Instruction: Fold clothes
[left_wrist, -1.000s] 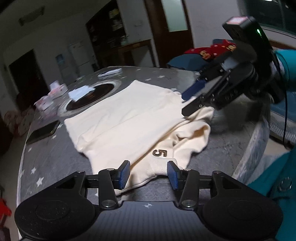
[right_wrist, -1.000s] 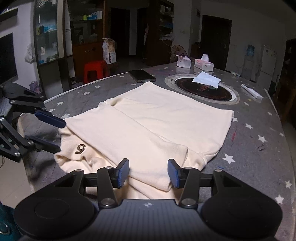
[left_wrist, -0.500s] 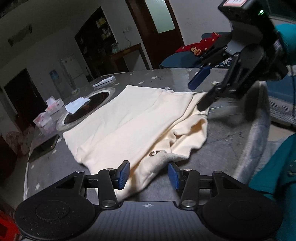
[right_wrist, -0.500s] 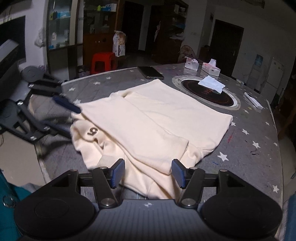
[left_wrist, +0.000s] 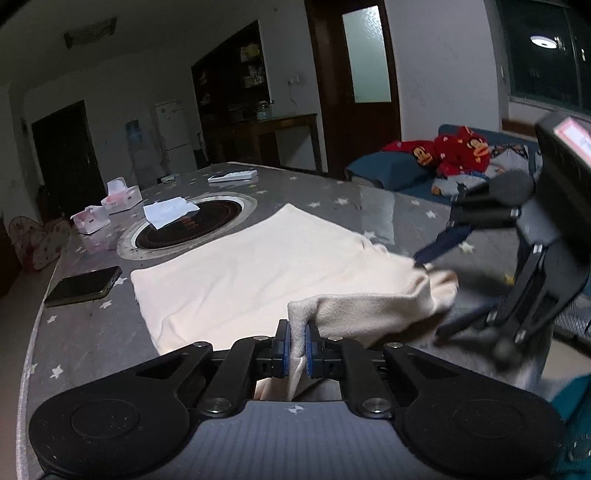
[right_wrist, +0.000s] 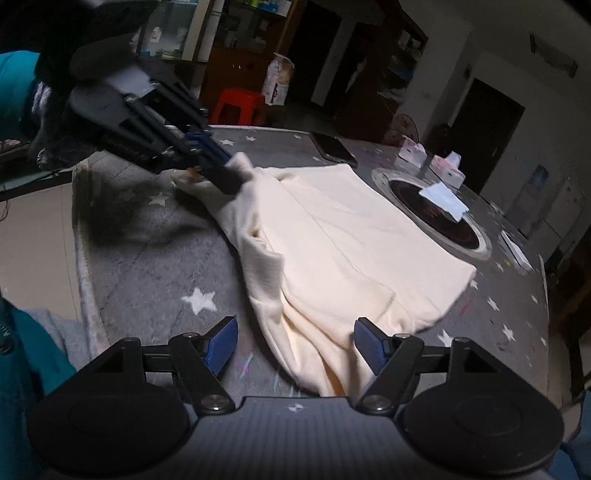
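A cream garment (left_wrist: 251, 273) lies partly folded on the grey star-print table (left_wrist: 92, 332). My left gripper (left_wrist: 296, 350) is shut on the garment's near corner and holds it pinched and lifted. In the right wrist view the left gripper (right_wrist: 221, 166) grips that corner at the garment's far left end. My right gripper (right_wrist: 295, 345) is open, its blue pads either side of the near edge of the garment (right_wrist: 332, 240). In the left wrist view the right gripper (left_wrist: 436, 291) hovers open at the garment's right end.
A black phone (left_wrist: 83, 286) lies at the table's left. A round black hotplate (left_wrist: 188, 229) with a white tissue (left_wrist: 168, 212) sits behind the garment. Tissue boxes (left_wrist: 122, 192) stand far left. The table edge (right_wrist: 83, 258) runs close by me.
My left gripper has shut on the garment's corner and raised it. My right gripper has come down closer to the garment's other end, still open.
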